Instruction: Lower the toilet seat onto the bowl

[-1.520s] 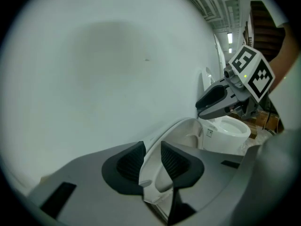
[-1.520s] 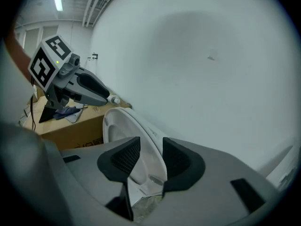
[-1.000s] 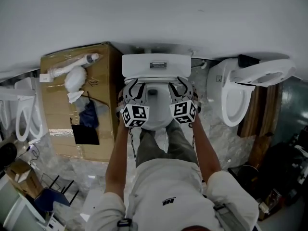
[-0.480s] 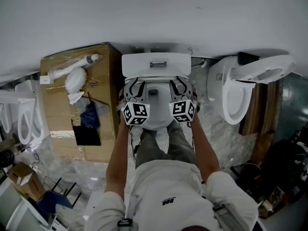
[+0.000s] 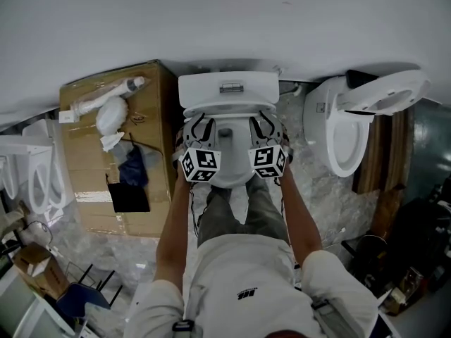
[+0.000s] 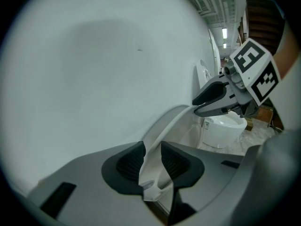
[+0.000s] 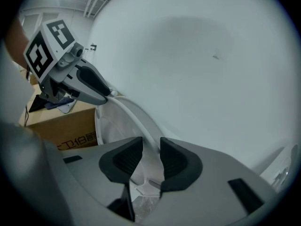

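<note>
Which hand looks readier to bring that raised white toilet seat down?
Right, marginally. Both hold the upright white plastic toilet seat's rim at matching spots, but the right gripper is already shut on it, while the left gripper's jaws have just been closing around it.

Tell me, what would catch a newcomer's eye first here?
The left hand-held gripper and the right hand-held gripper pinch opposite edges of the raised toilet seat at the centre of the head view. The left one's jaws have just been closing on it. A cardboard box stands to the left, another toilet to the right.
</note>
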### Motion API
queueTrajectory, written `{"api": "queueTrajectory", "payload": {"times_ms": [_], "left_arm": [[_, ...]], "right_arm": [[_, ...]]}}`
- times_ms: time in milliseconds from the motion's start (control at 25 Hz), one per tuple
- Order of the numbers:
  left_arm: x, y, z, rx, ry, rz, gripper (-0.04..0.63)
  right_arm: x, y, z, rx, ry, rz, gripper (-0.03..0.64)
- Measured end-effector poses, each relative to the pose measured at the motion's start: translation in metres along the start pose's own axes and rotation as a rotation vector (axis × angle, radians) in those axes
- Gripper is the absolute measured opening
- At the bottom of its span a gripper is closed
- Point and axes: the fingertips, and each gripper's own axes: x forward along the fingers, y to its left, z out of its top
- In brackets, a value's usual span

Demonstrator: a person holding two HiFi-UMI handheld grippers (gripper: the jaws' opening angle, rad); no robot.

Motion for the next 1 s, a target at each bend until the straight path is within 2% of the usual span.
{"api": "queueTrajectory", "payload": {"times_ms": [1000], "left_arm": [[-0.043,-0.042,-0.032,0.025,-0.027,-0.072,0.12]], "right_arm": [[-0.046,0.039,-0.029,0.023,-0.006,-0.058,0.121]]}}
